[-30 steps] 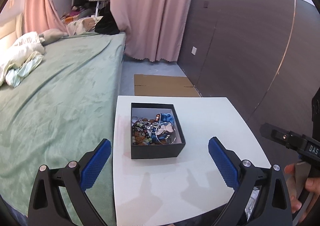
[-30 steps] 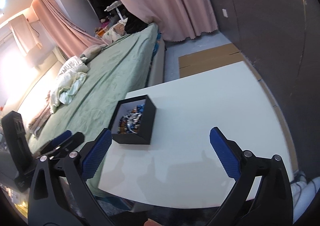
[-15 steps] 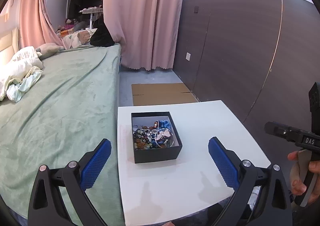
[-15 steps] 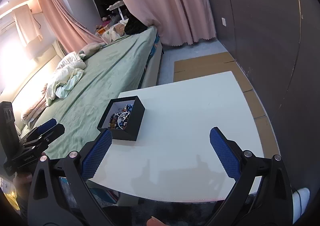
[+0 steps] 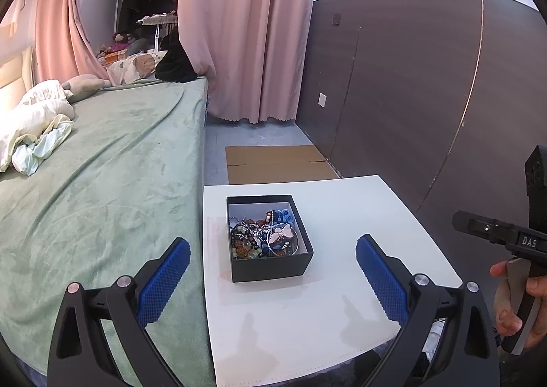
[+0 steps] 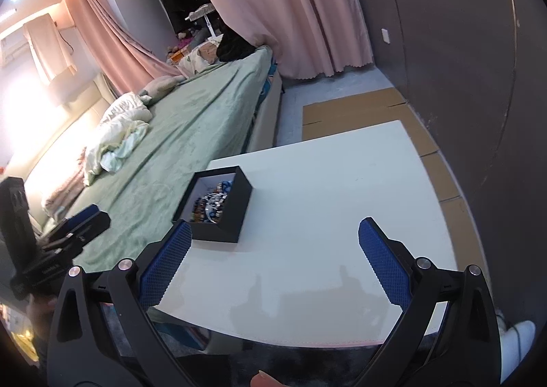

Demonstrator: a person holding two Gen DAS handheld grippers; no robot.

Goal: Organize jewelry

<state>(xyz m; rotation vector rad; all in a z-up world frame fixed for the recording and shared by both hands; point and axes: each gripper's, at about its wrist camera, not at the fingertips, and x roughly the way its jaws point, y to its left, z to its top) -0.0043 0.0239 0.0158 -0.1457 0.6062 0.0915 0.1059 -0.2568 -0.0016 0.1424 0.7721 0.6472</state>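
Note:
A black open box (image 5: 270, 267) stands on the left half of a white table (image 5: 359, 216). Tangled jewelry (image 5: 265, 238) fills it: beads, chains, a pink butterfly piece on a ring. My left gripper (image 5: 271, 267) is open, held back from the table's near edge, with the box lined up between its blue pads. In the right wrist view the same box (image 6: 227, 216) sits left of centre on the table (image 6: 324, 198). My right gripper (image 6: 273, 250) is open and empty above the near edge, its left pad (image 6: 167, 263) just short of the box.
A bed with a green blanket (image 5: 95, 188) runs along the table's left side. Flat cardboard (image 5: 277, 164) lies on the floor beyond the table, and a dark panelled wall (image 5: 410, 96) stands to the right. A hand holds the other gripper's handle (image 5: 516, 284) at the right edge.
Both grippers have pulled back and tilted up, so the box looks smaller and farther. Both stay open. The box has not moved on the table.

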